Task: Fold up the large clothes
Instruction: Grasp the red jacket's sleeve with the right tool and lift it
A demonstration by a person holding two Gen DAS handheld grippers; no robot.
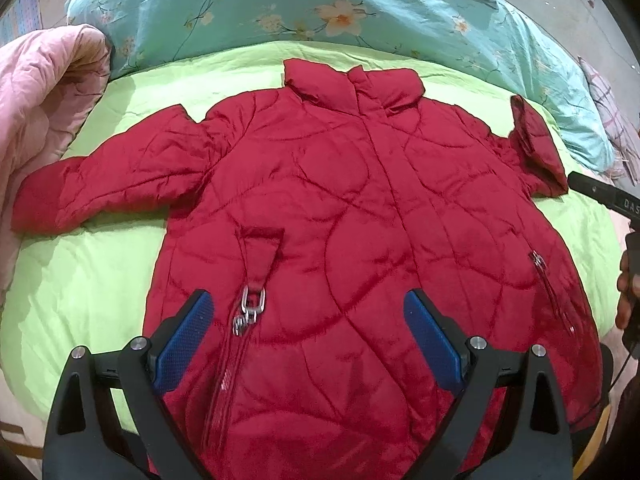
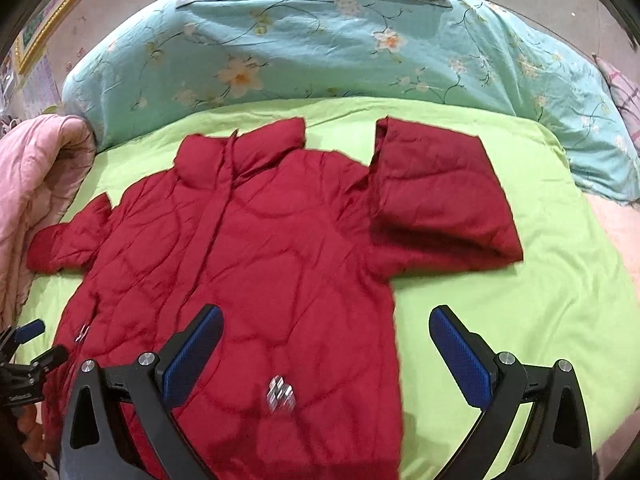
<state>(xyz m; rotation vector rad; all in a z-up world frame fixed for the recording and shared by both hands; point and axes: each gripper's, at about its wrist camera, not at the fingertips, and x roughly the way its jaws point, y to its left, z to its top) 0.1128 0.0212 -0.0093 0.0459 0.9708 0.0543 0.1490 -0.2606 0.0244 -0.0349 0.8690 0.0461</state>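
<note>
Lying front-up on the green sheet, the red padded jacket is spread across the middle of the bed with its collar toward twelve o'clock, which leaves both sides reachable for folding. At nine o'clock a pink quilt is bunched against the bed's edge, and the jacket's long sleeve stretches flat toward it, not yet folded. The left tongs hover low over the hem at six o'clock, spread wide and holding nothing, their blue pads straddling a metal zipper pull; I would guess they wait there to steady or lift the lower edge. Beyond the collar, a floral blue duvet is heaped at twelve o'clock, out of the way. Toward three o'clock the other sleeve is already doubled back on itself near the shoulder, so that side looks partly folded. The right tongs also stand wide and empty, one pad over the jacket's side edge and the other over bare sheet, seemingly lined up to take that edge next.
</note>
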